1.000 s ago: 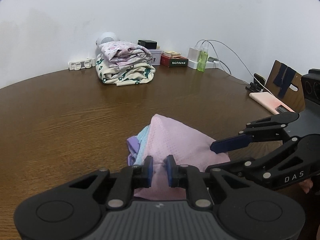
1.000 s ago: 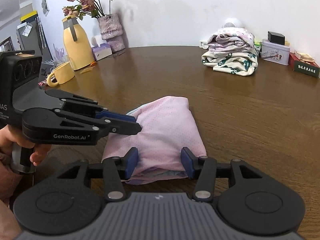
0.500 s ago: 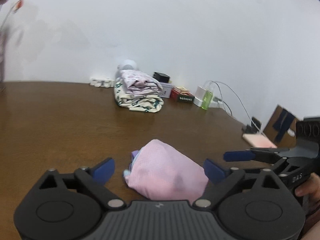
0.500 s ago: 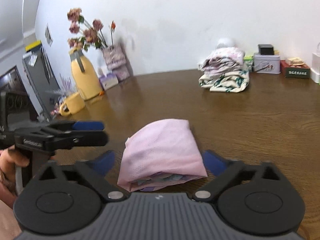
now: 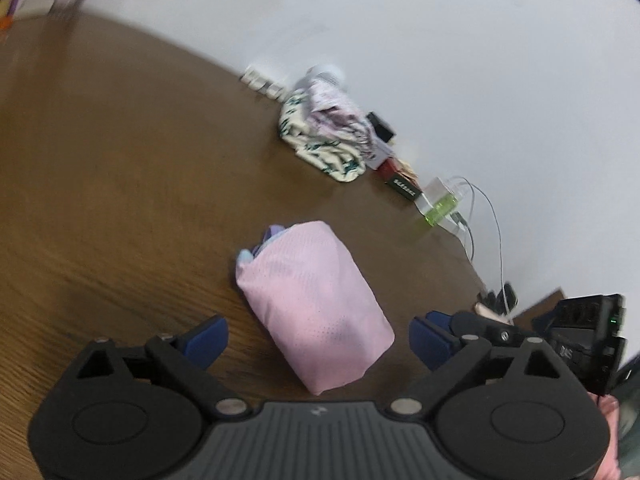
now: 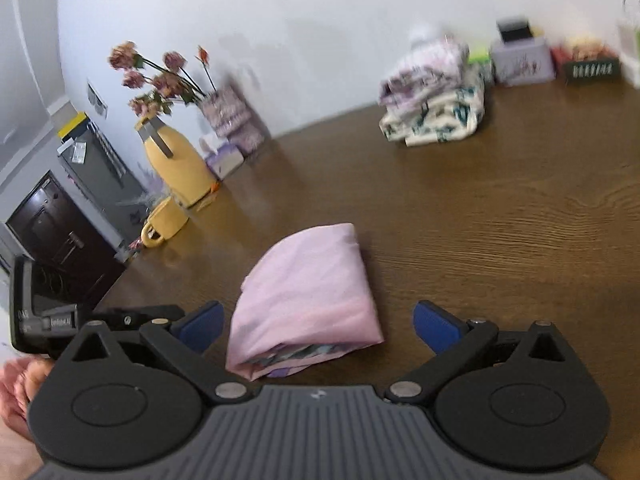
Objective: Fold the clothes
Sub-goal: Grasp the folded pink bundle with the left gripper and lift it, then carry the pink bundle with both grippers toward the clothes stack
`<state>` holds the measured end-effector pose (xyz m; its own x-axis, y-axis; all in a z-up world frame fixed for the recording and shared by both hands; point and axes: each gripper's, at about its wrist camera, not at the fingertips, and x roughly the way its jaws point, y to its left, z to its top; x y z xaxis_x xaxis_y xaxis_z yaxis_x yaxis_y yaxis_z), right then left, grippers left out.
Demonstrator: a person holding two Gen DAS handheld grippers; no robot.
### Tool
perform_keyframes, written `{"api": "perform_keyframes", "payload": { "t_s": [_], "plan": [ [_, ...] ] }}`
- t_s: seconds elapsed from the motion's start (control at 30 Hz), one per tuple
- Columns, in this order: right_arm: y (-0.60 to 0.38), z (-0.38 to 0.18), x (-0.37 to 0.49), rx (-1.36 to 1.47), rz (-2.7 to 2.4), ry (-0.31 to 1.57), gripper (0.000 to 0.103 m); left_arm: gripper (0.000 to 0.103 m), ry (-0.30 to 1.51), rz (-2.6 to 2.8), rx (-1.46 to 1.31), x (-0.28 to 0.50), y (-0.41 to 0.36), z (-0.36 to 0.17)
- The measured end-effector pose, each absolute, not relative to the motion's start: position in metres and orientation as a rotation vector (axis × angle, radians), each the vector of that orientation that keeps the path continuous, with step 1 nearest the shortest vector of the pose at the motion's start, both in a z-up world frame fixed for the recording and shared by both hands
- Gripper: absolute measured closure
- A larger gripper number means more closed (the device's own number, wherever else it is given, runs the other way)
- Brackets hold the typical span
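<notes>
A folded pink garment bundle, with lilac and blue layers showing at its ends, lies on the brown wooden table. My left gripper straddles its near end with jaws wide and closing; the pads do not touch the cloth. My right gripper stands open around the bundle's other end, pads clear of it. Each gripper shows at the edge of the other's view, the right gripper's body and the left gripper's body, each held in a hand.
A stack of folded patterned clothes sits by the wall. Small boxes, a charger with cables and a phone line the back edge. A yellow jug, a mug and a flower vase stand at the left.
Both grippers let go of the pink bundle, opened wide and drew back from it. The left wrist view has rolled, so the table now looks tilted.
</notes>
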<state>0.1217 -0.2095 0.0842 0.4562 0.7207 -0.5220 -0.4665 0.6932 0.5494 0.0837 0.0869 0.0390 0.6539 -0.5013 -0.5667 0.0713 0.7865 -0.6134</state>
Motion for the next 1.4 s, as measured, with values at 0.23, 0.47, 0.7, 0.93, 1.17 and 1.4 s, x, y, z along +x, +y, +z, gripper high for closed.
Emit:
{"api": "perform_keyframes", "payload": {
  "t_s": [0.23,0.47,0.7,0.93,1.17,1.4],
  "plan": [
    [-0.196,0.068,0.184,0.321,0.873,0.939,0.011,0.033,0.867,-0.303,-0.73,0.107,0.086,0.018],
    [-0.183,0.054,0.223,0.32,0.999,1.037,0.022,0.047,0.879,-0.281,-0.752,0.119,0.089,0.014],
    [-0.184,0.039,0.239,0.441,1.091,1.098,0.04,0.073,0.914,-0.321,-0.803,0.136,0.095,0.003],
    [-0.189,0.034,0.234,0.474,1.093,1.093,0.049,0.075,0.928,-0.394,-0.805,0.151,0.101,-0.004],
    [-0.198,0.028,0.222,0.529,1.004,1.078,0.066,0.075,0.951,-0.478,-0.819,0.166,0.102,-0.01],
    [-0.204,0.026,0.208,0.551,0.948,1.029,0.07,0.075,0.963,-0.538,-0.812,0.178,0.098,-0.013]
  ]
}}
